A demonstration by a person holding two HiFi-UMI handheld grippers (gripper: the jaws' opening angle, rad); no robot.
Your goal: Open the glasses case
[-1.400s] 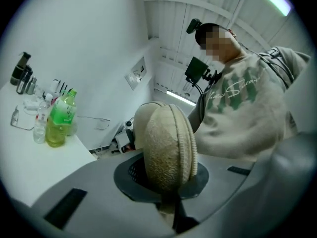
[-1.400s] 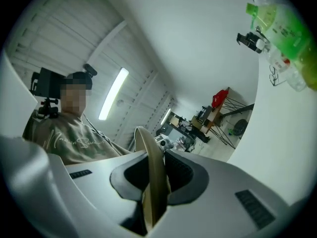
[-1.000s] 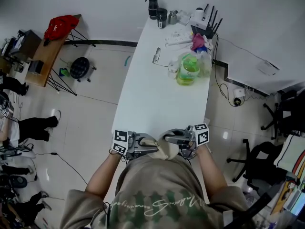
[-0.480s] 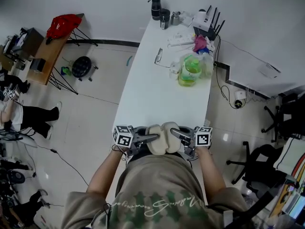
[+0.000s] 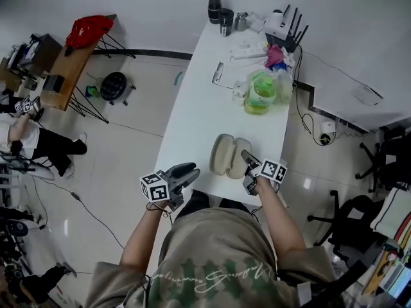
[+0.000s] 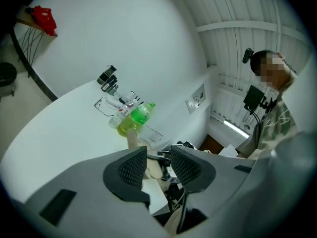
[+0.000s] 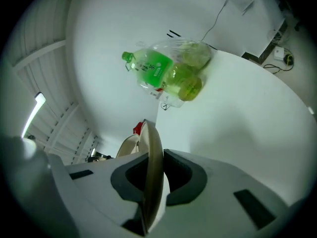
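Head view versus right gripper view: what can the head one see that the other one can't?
Only the head view shows the whole glasses case lying open in two halves, plus the black flask and router at the far end. Only the right gripper view shows, close up, the right claw pinching the case's thin rim; its jaws have just been closing on it. Both show the case, the green bottle and the white table.
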